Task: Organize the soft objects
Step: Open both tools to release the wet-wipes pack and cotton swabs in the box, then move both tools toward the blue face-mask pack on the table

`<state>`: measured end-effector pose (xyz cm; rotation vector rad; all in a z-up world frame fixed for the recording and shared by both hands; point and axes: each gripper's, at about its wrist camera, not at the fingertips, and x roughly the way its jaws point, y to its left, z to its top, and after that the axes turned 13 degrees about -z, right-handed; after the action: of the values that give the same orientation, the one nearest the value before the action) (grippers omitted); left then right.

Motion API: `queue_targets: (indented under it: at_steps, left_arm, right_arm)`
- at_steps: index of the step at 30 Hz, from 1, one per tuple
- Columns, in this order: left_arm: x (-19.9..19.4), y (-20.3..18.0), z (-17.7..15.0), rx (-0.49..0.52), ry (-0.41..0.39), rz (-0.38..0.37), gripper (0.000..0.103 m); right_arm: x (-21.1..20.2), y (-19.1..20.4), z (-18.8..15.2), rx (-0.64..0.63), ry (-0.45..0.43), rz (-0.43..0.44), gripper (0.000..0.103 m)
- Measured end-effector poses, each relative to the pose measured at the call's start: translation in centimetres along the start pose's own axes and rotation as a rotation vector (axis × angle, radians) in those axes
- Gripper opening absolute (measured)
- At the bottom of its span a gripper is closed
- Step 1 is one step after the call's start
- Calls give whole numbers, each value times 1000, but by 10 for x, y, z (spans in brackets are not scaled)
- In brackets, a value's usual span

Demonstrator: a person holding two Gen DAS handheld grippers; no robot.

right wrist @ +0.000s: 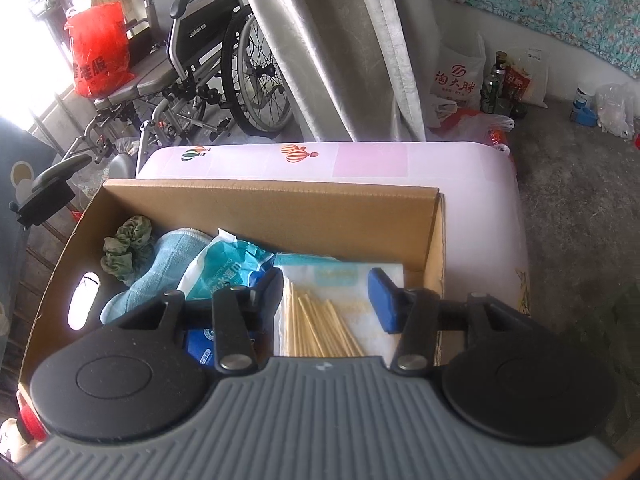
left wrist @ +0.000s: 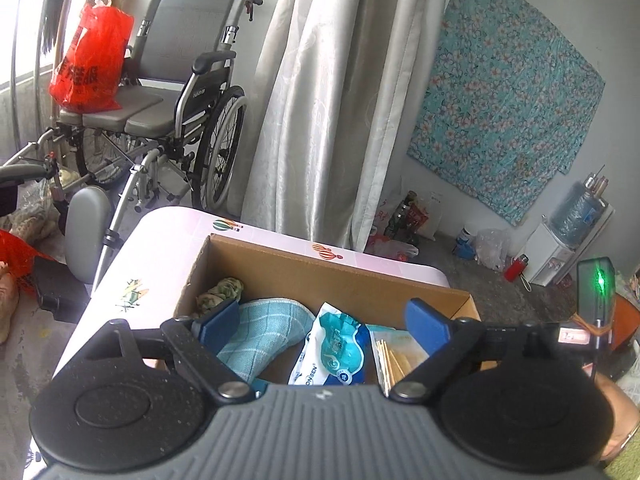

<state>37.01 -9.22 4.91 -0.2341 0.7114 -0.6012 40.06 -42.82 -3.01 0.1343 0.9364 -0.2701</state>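
Note:
An open cardboard box (left wrist: pixel 320 264) (right wrist: pixel 272 208) stands on a pink table. It holds a crumpled green cloth (left wrist: pixel 220 292) (right wrist: pixel 126 250), a light blue checked cloth (left wrist: pixel 264 336) (right wrist: pixel 160 272), a blue-and-white wet wipes pack (left wrist: pixel 336 344) (right wrist: pixel 228 264) and a white packet of thin wooden sticks (left wrist: pixel 396 356) (right wrist: pixel 328 316). My left gripper (left wrist: pixel 322 322) hangs open wide above the box, nothing between its blue pads. My right gripper (right wrist: pixel 329 296) is open low over the stick packet, which lies between the fingers without being pressed.
The pink table (left wrist: pixel 160 248) (right wrist: pixel 360 160) has balloon prints. A wheelchair (left wrist: pixel 180 92) with a red plastic bag (left wrist: pixel 92 64) stands behind it, beside a grey curtain (left wrist: pixel 320 100). Bags and bottles (right wrist: pixel 480 88) sit on the floor by the wall, and a water dispenser (left wrist: pixel 560 240) at the right.

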Motion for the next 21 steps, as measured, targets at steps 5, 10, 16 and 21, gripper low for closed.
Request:
queue_targets:
  at_steps: [5, 10, 16, 21]
  left_arm:
    - [-43, -12, -11, 32, 18, -4, 93]
    - [-94, -21, -40, 77, 35, -2, 96]
    - [-131, -23, -88, 53, 77, -9, 97]
    - [-145, -24, -137, -18, 100, -58, 97]
  right_arm:
    - [-38, -2, -9, 22, -14, 55, 46]
    - [-122, -11, -43, -15, -65, 129, 58]
    - [-210, -15, -108, -50, -102, 210, 75]
    - [-251, 2, -164, -137, -118, 241, 76]
